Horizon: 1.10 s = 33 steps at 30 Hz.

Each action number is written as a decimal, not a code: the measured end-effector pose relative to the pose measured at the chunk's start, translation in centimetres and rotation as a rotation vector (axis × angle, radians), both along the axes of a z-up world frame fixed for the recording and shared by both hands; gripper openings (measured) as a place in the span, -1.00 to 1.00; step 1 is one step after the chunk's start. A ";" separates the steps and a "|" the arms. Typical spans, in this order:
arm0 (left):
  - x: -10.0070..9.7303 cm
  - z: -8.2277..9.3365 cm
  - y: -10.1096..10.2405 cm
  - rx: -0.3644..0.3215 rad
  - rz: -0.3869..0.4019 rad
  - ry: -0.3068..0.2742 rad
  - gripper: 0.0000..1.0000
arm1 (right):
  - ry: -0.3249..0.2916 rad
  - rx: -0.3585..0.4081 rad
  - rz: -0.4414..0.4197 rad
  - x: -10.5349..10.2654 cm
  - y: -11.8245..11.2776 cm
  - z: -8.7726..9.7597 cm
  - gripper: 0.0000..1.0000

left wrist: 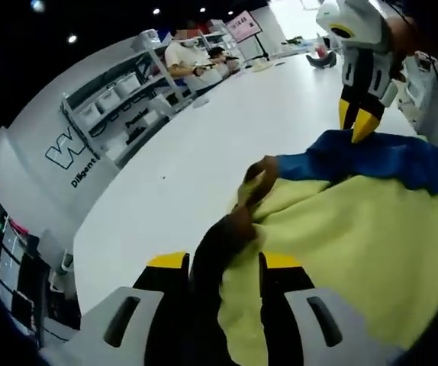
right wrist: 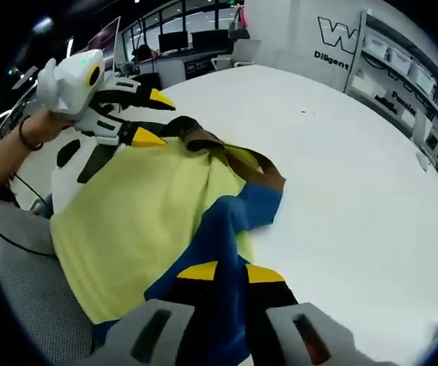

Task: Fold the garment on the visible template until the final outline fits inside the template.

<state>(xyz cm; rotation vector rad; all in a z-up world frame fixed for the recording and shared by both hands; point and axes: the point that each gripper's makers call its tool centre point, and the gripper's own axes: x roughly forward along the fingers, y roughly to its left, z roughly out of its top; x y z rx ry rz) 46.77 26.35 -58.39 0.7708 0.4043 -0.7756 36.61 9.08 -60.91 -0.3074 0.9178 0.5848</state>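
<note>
- We see one garment (left wrist: pixel 356 236), yellow in the body with a blue part (left wrist: pixel 371 156) and a dark brown part (left wrist: pixel 238 217); it lies bunched on the near side of the white tabletop (left wrist: pixel 204 152).
- In the right gripper view the same garment (right wrist: pixel 143 221) spreads from the near left toward the middle, its brown part (right wrist: pixel 227 152) at the far edge and its blue part (right wrist: pixel 227 236) running back toward the camera.
- We cannot make out any template outline on the tabletop (right wrist: pixel 349 183).
- Beyond the garment's far edge the tabletop lies open and broad, far and to the right in the right gripper view, far and left in the left gripper view.
- The left claw (left wrist: pixel 224 263) is clamped on the brown part, which bunches up between its two yellow-tipped jaws.
- In the right gripper view the left claw (right wrist: pixel 150 118) sits at the garment's far left edge, with a hand (right wrist: pixel 40 126) behind it.
- The right claw (right wrist: pixel 223 273) is closed on the blue part, the cloth running down between its jaws.
- In the left gripper view the right claw (left wrist: pixel 359 120) meets the blue part at the garment's far right, tips close together.
- Far off we count two seated people (left wrist: pixel 196 61) by grey shelving (left wrist: pixel 120 99).
</note>
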 end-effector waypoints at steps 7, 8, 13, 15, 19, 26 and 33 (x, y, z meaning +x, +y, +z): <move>2.3 -0.9 -0.6 0.033 -0.054 0.019 -0.30 | 0.021 0.000 0.008 -0.1 0.1 -0.5 -1.00; 2.4 -1.0 -0.6 0.037 -0.061 0.021 -0.32 | 0.023 0.000 0.008 -0.1 0.1 -0.5 -1.00; 2.8 -1.8 -1.2 0.033 -0.099 0.074 -0.53 | 0.024 0.018 -0.003 0.0 0.1 0.0 -1.00; 2.8 -2.0 -1.2 0.025 -0.100 0.104 -0.67 | 0.021 0.022 -0.005 0.1 0.0 0.2 -1.00; 3.3 -2.0 -1.0 0.003 -0.073 0.138 -0.98 | 0.016 0.030 -0.013 0.3 -0.1 0.5 -1.00; 4.5 -0.8 -0.5 -0.088 -0.016 0.170 -1.00 | 0.005 0.091 -0.065 0.7 -0.4 1.4 -1.00; 5.9 -0.3 0.3 -0.134 0.043 0.180 -1.00 | -0.038 0.146 -0.152 2.0 -1.6 2.7 -1.00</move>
